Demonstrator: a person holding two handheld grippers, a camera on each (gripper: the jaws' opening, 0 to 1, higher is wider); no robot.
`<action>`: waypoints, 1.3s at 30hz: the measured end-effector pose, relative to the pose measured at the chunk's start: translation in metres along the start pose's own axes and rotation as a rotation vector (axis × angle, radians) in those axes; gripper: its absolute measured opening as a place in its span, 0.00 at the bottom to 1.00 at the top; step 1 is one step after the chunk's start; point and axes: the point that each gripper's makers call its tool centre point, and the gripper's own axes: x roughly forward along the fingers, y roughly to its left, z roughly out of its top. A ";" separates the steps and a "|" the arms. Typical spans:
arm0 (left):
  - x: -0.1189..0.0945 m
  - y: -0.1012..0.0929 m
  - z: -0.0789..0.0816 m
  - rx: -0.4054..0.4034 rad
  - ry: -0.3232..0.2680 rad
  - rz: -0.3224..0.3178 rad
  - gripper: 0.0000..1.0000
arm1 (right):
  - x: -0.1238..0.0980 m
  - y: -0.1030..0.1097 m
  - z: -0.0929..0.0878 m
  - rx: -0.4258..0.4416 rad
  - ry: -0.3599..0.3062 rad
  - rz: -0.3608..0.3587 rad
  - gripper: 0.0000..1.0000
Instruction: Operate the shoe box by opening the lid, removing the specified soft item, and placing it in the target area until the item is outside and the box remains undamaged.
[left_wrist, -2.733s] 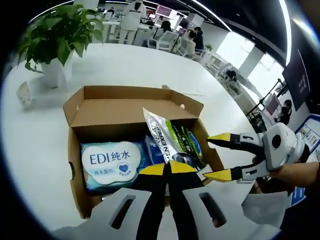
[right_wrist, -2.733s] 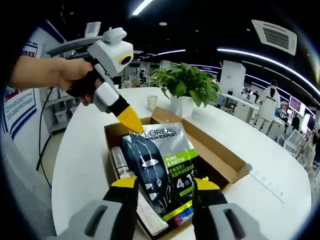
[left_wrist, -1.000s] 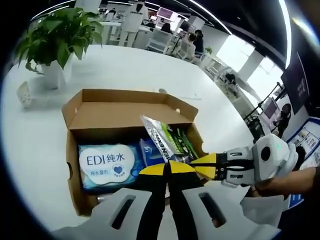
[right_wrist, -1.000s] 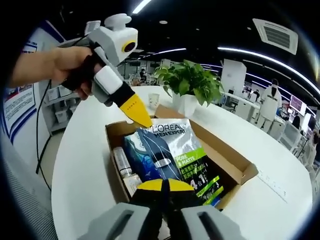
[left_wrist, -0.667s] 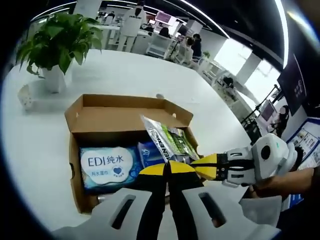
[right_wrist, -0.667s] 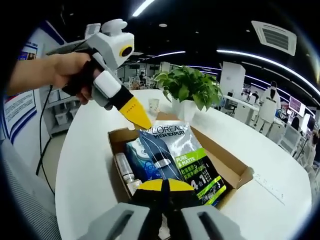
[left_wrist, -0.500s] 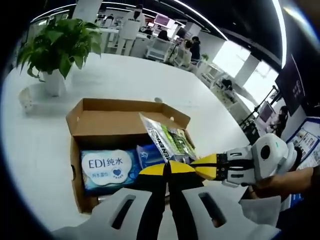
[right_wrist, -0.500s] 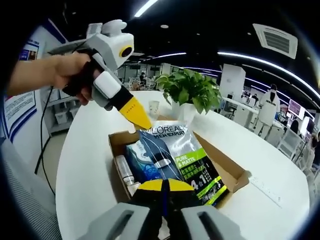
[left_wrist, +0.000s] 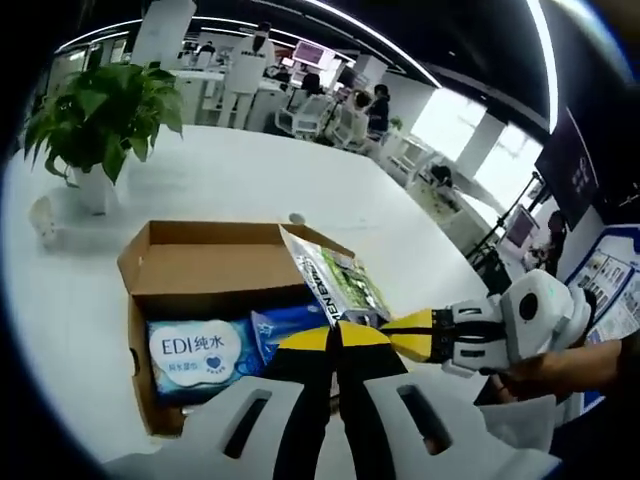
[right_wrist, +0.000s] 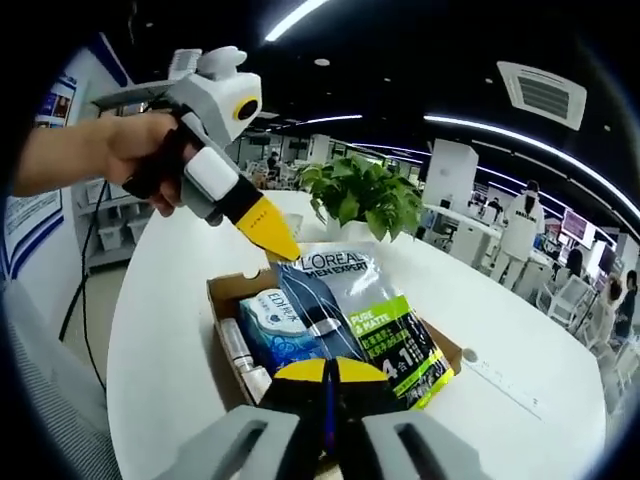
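Now lift the pouch clear

My right hand-held gripper (right_wrist: 330, 372) is clamped on the pouch (right_wrist: 360, 315), low centre frame, half out of the box (right_wrist: 222, 292). My left hand-held gripper (right_wrist: 268, 235) looks closed at its top edge. I'd raise it straight, avoiding the box walls.

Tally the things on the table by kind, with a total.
Box: 1
Pouch: 1
Wipes pack: 1
Blue pack: 1
Bottle: 1
Plant: 1
Cup: 1
Total: 7
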 end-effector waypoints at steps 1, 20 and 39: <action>0.001 -0.002 0.000 0.001 0.000 -0.004 0.00 | -0.002 -0.002 -0.001 0.005 0.001 -0.004 0.00; 0.041 -0.036 -0.014 0.077 0.060 -0.057 0.00 | -0.026 -0.025 -0.043 0.071 0.027 -0.074 0.00; 0.079 -0.072 -0.043 0.135 0.125 -0.099 0.00 | -0.043 -0.050 -0.092 0.054 0.114 -0.110 0.00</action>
